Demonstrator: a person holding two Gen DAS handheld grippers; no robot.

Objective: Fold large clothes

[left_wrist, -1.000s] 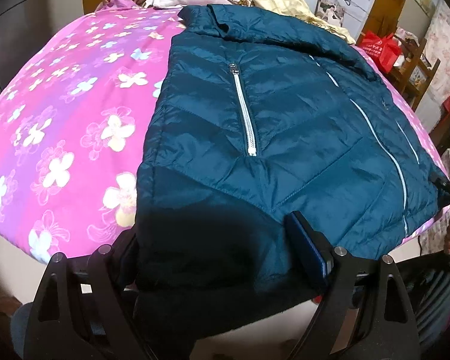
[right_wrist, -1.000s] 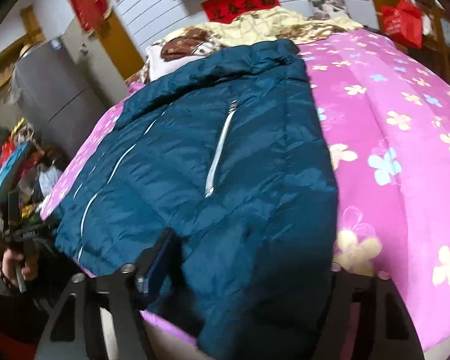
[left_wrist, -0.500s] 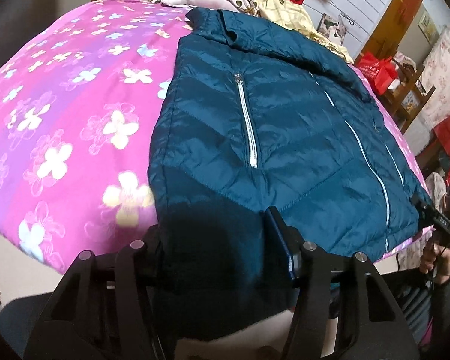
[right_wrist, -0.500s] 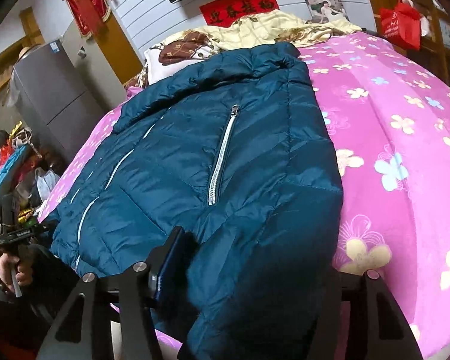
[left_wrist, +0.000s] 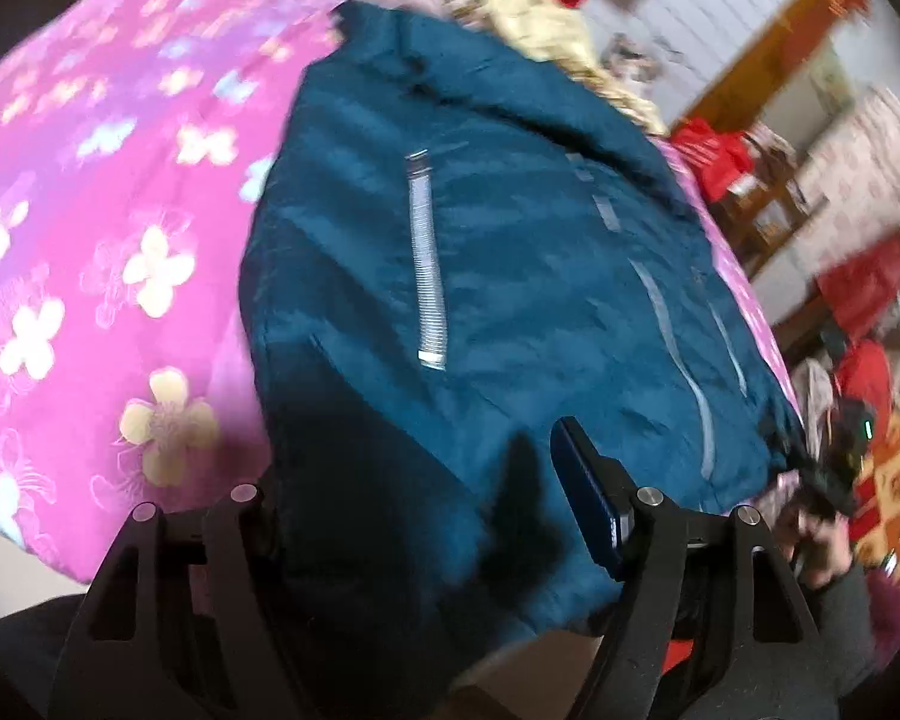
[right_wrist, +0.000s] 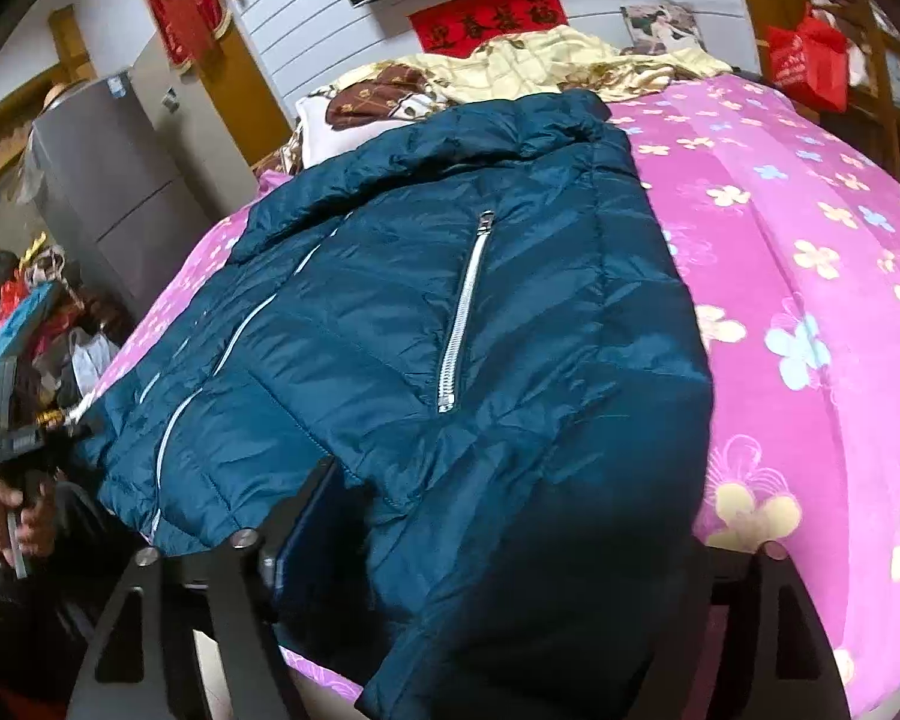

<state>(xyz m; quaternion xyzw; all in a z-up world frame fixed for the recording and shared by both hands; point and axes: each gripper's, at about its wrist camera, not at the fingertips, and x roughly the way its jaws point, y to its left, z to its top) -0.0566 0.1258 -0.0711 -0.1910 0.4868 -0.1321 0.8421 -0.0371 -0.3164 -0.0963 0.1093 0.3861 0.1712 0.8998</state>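
Observation:
A teal padded jacket (left_wrist: 510, 276) lies flat, front up, on a pink flowered bedspread (left_wrist: 90, 252), its hem hanging over the near edge of the bed. My left gripper (left_wrist: 414, 468) straddles one hem corner. Its jaws are opening, with cloth between them and the blue pad (left_wrist: 588, 498) standing beside the fabric. At the other hem corner my right gripper (right_wrist: 528, 516) also has jaws opening around the jacket (right_wrist: 450, 312), and its right finger is hidden behind cloth. A hand carries each gripper at the edge of the other view.
Pillows and a yellow quilt (right_wrist: 546, 66) are piled at the head of the bed. A grey cabinet (right_wrist: 114, 180) and a heap of clutter (right_wrist: 18, 312) stand on one side. A red bag (right_wrist: 810, 60) hangs on wooden shelves on the other.
The left view has tilted and gone blurred. Its jaws narrowed on the hem and have since spread. The right jaws have widened around the jacket corner. The jacket lies as before.

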